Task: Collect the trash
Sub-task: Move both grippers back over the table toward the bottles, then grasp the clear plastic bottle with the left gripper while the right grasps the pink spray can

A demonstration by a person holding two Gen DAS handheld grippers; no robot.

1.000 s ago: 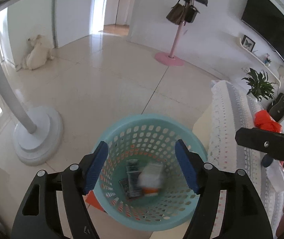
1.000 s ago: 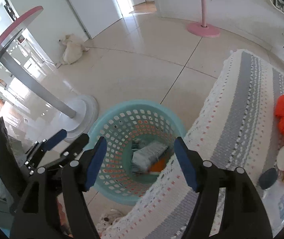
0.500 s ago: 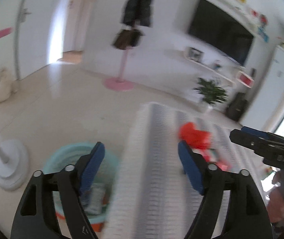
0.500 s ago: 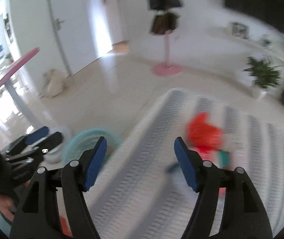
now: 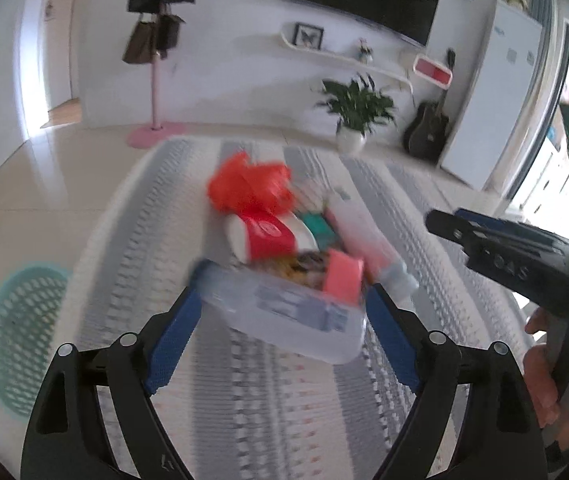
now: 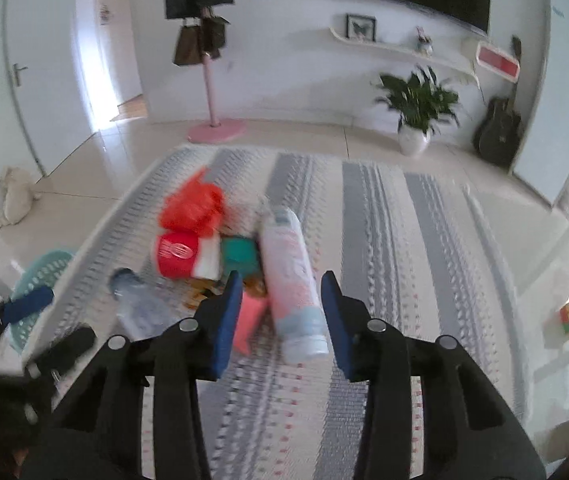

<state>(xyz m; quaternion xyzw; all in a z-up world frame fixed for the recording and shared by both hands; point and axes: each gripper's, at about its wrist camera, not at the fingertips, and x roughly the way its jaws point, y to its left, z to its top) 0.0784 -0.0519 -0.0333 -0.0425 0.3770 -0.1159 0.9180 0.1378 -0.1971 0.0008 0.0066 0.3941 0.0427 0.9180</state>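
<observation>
Trash pile on striped cloth

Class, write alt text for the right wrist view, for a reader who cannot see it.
The right gripper, jaws apart and just closing, points at a pale pink-and-blue bottle lying in a trash pile on a striped grey-and-white cloth. The pile includes an orange plastic bag, a red cup and a clear bottle; a teal basket stands at left.

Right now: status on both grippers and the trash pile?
Left gripper open, jaws just widening, lined up on clear bottle. Right gripper open, jaws just narrowing astride white-pink bottle, no grip yet. Pile on striped cloth; basket off left. Nothing blocking.
</observation>
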